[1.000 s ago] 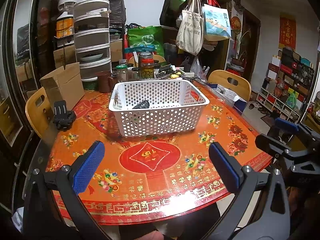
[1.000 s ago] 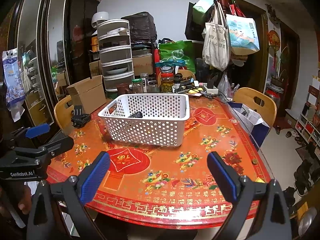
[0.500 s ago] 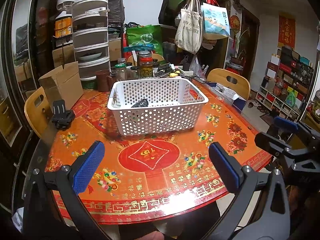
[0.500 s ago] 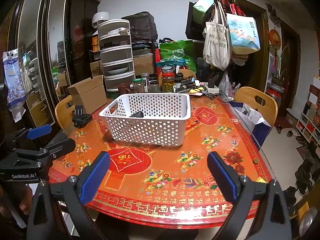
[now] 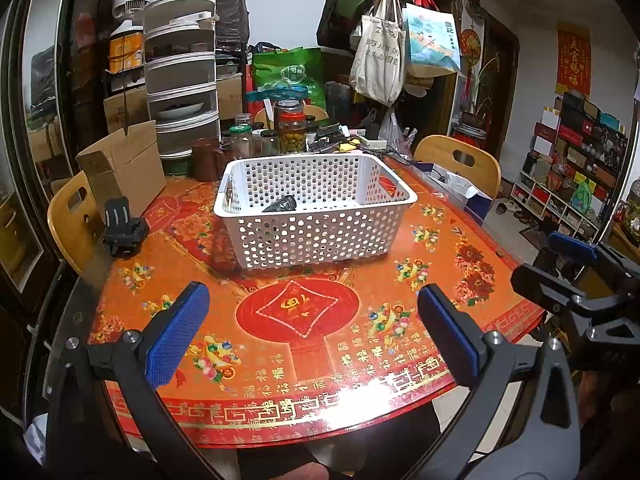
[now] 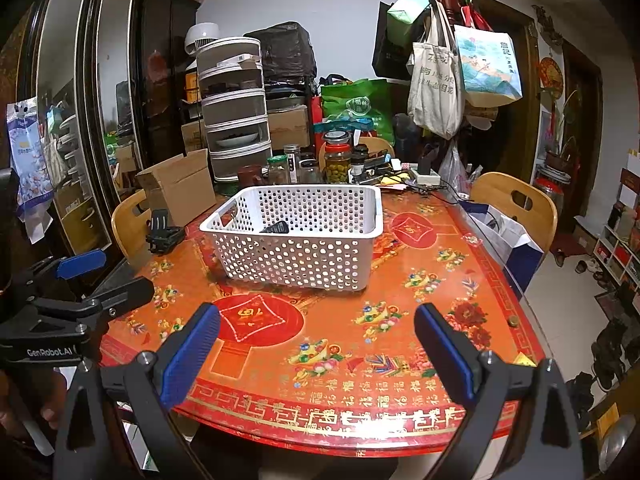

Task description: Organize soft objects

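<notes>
Left wrist view, basket (image 5: 320,236) mid-table, table (image 5: 400,360) front edge bare

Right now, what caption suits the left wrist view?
Open left hand-held gripper above a red patterned table, facing a white perforated basket holding one dark object.
</notes>
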Available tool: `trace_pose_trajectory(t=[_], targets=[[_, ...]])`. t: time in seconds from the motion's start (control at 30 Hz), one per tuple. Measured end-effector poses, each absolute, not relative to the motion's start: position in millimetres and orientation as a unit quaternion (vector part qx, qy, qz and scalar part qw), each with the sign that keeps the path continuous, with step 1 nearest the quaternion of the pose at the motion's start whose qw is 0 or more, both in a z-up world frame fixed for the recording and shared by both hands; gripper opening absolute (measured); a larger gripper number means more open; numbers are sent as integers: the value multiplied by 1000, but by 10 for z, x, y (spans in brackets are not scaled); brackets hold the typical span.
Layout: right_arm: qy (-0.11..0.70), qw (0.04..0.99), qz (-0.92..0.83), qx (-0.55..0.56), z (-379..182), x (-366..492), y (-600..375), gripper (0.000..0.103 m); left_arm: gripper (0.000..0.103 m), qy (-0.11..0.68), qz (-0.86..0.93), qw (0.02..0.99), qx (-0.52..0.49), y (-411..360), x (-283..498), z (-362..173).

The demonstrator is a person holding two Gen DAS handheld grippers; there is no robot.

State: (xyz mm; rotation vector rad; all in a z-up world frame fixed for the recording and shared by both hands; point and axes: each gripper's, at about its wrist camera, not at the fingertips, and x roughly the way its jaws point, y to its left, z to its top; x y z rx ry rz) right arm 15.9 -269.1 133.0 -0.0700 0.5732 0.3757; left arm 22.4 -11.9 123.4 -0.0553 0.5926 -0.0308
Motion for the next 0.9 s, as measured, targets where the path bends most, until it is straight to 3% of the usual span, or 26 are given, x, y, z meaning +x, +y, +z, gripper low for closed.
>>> trace_pose_trajectory(t=[0.9], targets=[[282, 940, 186, -34, 1322, 155, -2691, 98, 103, 296, -18, 955, -25, -123, 226, 1143]])
